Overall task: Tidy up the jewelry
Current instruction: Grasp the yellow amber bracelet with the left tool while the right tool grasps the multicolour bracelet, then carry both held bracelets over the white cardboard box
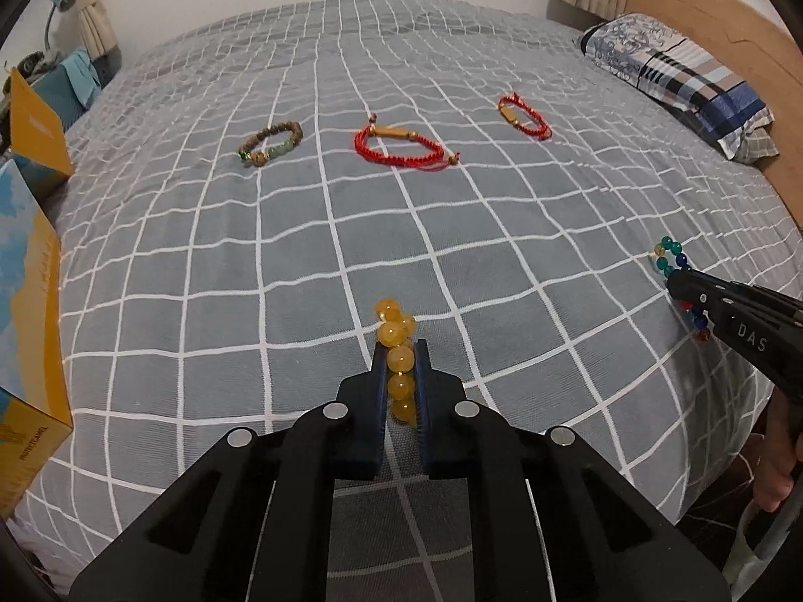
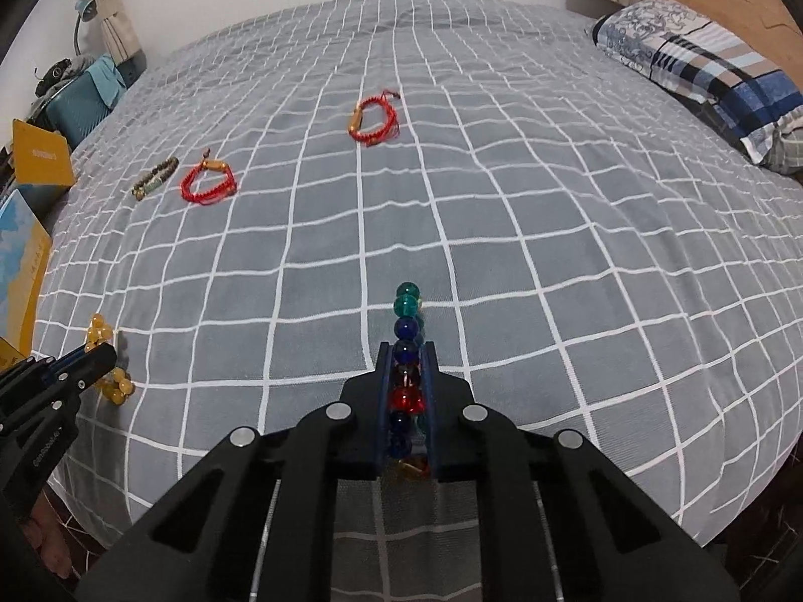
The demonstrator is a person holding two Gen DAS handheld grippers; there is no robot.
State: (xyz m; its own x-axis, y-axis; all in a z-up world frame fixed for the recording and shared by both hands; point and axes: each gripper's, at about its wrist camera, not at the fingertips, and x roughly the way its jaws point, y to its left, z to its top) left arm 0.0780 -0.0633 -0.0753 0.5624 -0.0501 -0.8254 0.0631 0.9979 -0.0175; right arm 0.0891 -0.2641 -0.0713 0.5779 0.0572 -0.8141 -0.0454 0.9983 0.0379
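My left gripper (image 1: 400,346) is shut on a yellow bead bracelet (image 1: 395,331), held edge-on over the near part of the bed. My right gripper (image 2: 406,348) is shut on a multicolour glass bead bracelet (image 2: 407,316), also edge-on. In the left wrist view the right gripper (image 1: 675,283) and its beads (image 1: 670,253) show at the right edge. In the right wrist view the left gripper (image 2: 103,356) and yellow beads (image 2: 98,331) show at the left. Farther up the bed lie a brown-green bead bracelet (image 1: 271,144) and two red cord bracelets (image 1: 399,146) (image 1: 523,115).
The bed has a grey checked cover (image 1: 301,276). A plaid pillow (image 1: 677,75) lies at the far right by a wooden headboard (image 1: 712,5). Yellow and blue boxes (image 1: 30,301) stand along the left bed edge, with a teal case (image 2: 83,95) beyond.
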